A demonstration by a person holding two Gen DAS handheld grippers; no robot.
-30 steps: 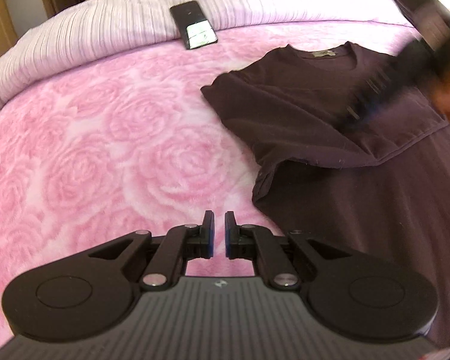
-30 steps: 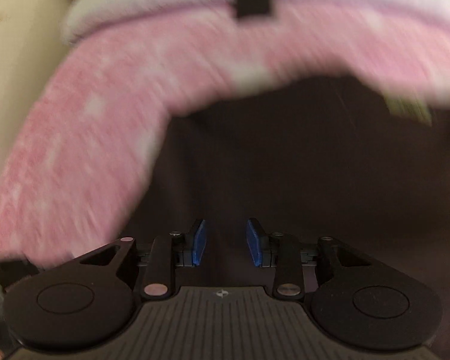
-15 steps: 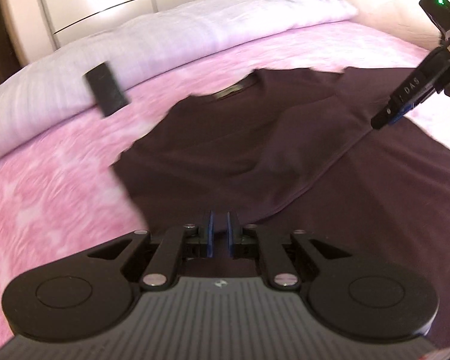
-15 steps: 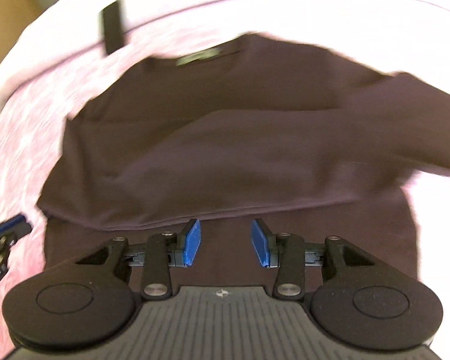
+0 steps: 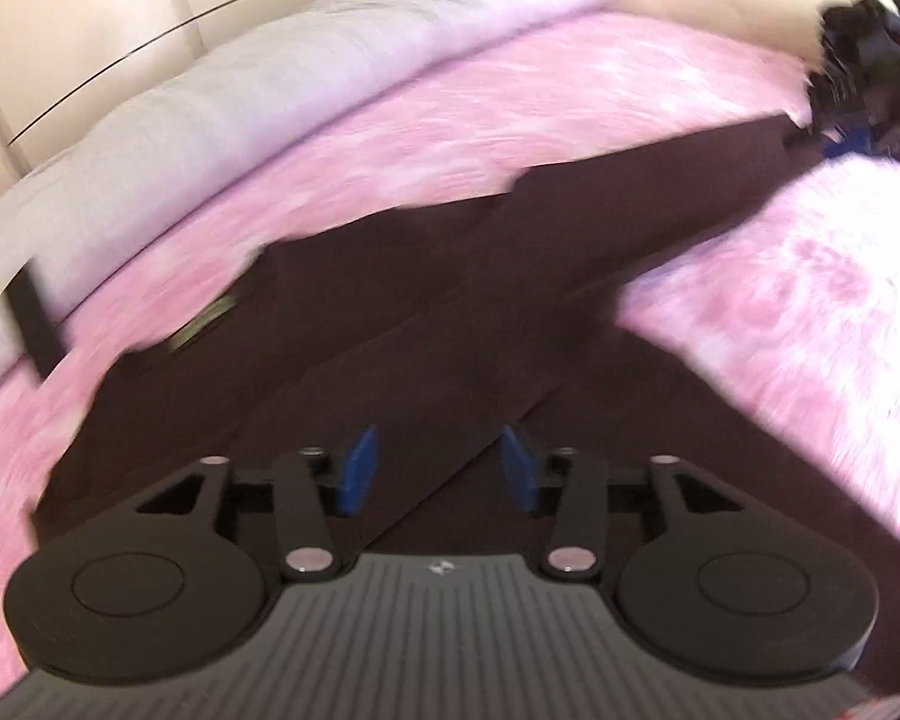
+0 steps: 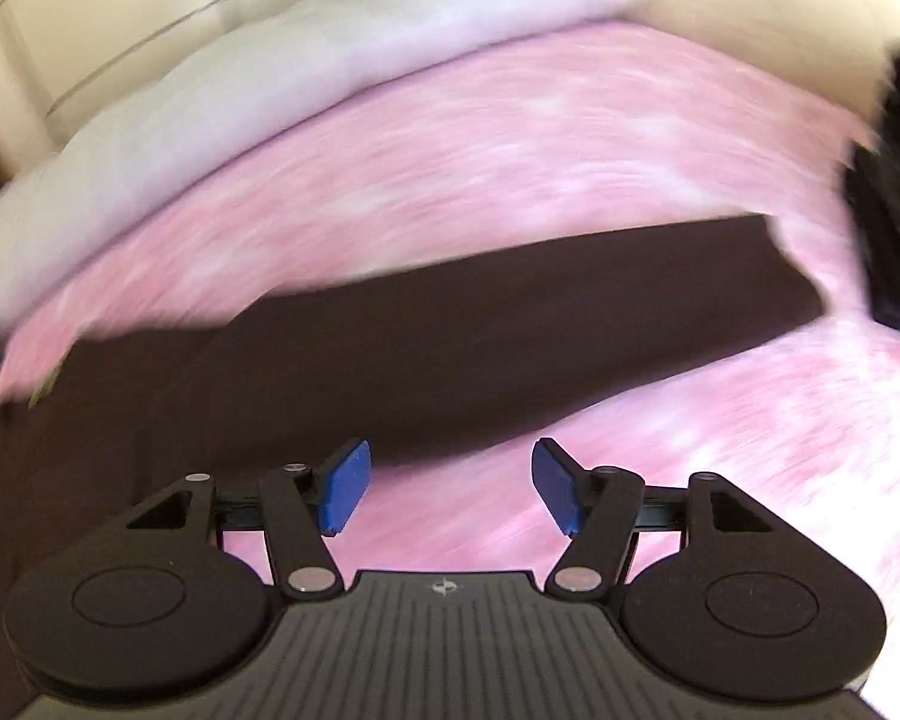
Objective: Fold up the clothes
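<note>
In your left wrist view, the left gripper [image 5: 438, 468] has just been opening, nothing between its jaws, above the dark brown long-sleeved shirt [image 5: 342, 348] on the pink fleece blanket [image 5: 450, 120]; one sleeve already lies folded across.

In your right wrist view, the right gripper [image 6: 447, 489], also just opening and empty, hangs beside the other sleeve [image 6: 510, 324], still spread and unfolded.

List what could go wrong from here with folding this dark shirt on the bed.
1. The sleeve lies stretched out on the pink blanket; the plush pile may drag it and bunch the fold.
2. Both grippers, left and right, have just been opening with nothing between them, so the shirt could settle crooked.
3. Heavy blur makes edges hard to judge.
</note>
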